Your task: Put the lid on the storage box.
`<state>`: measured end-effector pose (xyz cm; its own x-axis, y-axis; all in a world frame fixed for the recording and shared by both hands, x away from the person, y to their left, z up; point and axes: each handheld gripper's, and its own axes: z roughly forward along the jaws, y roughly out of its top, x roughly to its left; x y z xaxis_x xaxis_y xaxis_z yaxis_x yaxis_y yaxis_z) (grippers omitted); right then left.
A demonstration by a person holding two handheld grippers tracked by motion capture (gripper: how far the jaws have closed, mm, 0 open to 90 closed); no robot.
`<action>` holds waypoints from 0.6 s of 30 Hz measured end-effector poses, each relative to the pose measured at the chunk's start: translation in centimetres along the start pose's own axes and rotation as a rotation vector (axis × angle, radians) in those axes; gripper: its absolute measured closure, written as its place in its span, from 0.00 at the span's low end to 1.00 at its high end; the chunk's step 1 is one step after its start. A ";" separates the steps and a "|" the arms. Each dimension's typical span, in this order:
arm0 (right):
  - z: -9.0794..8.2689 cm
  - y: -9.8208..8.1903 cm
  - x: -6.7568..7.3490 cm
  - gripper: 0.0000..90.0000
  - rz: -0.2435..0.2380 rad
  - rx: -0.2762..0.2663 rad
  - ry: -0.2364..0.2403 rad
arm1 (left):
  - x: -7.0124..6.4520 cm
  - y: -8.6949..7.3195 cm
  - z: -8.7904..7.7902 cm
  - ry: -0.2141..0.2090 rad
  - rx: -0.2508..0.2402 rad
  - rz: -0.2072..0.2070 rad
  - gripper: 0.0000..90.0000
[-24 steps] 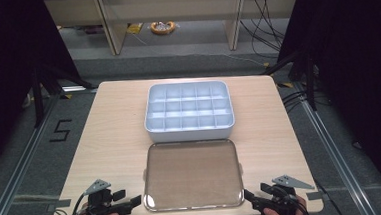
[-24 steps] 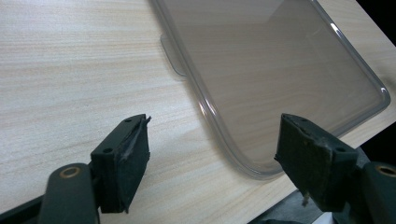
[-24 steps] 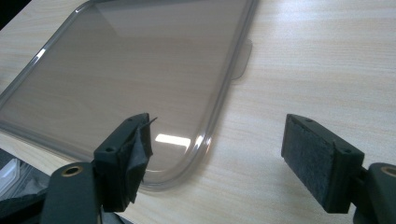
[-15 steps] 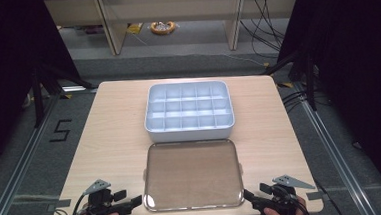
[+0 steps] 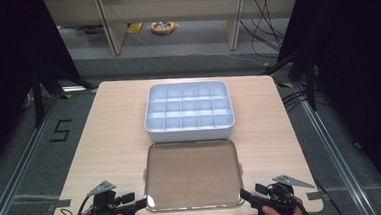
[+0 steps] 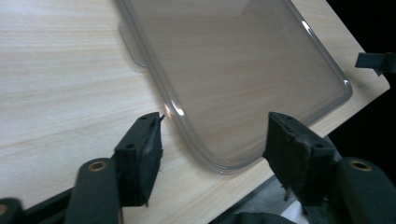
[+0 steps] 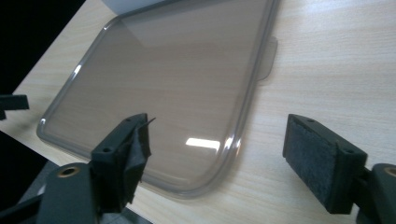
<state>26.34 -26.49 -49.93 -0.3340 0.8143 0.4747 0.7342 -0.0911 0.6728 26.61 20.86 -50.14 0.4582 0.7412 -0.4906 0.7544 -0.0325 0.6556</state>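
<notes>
While the clear lid (image 5: 191, 175) lies flat, each hand-held gripper, left (image 5: 140, 204) and right (image 5: 246, 198), gapes empty at its corner.

Bare table (image 5: 110, 142) flanks lid (image 5: 192, 175) — box (image 5: 189, 112) blocks far side.

Nothing has visibly moved: both grippers hold their places at the clear lid's (image 5: 192, 175) near corners.

Clear smoky lid (image 5: 192, 175), flat on table's near edge, rounded corners
</notes>
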 end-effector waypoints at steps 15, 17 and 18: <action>1.7 0.3 0.3 0.42 0.023 0.049 -0.005 | -0.3 0.4 1.7 0.002 0.047 -0.033 0.52; 1.9 0.3 0.3 0.43 0.027 0.040 -0.005 | -0.1 0.5 1.9 -0.007 0.053 -0.050 0.53; 2.0 0.4 0.1 0.43 0.017 0.041 -0.025 | -0.1 0.6 2.1 0.002 0.051 -0.047 0.53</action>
<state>27.74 -25.25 -50.76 -0.3073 0.8267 0.4714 0.7632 -0.0818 0.6410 27.99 19.39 -50.91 0.4207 0.7443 -0.5187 0.7982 -0.0320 0.6016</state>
